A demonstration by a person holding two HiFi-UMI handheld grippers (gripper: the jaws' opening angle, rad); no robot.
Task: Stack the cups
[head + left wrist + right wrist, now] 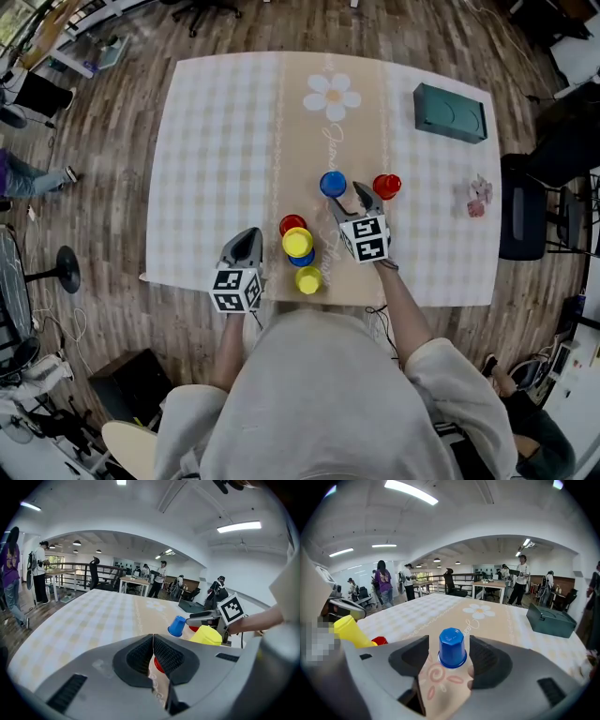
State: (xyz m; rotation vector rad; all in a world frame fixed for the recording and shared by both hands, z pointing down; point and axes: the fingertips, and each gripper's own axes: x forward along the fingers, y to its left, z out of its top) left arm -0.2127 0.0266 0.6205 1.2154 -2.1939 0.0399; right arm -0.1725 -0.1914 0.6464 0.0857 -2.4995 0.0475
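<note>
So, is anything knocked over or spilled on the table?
No, nothing stands out. The blue cup stands straight, mouth down, between the jaws of the open right gripper and touches neither jaw. No cup lies on its side, and nothing is spilled on the table.

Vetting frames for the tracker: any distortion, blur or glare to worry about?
Head view: mild fisheye, table edges bow, lighting even. Left gripper view: strong fisheye, dark corners, ceiling lamps blown out. Right gripper view: same warp, blue cup sharp between the open jaws, mosaic patch at left edge.
</note>
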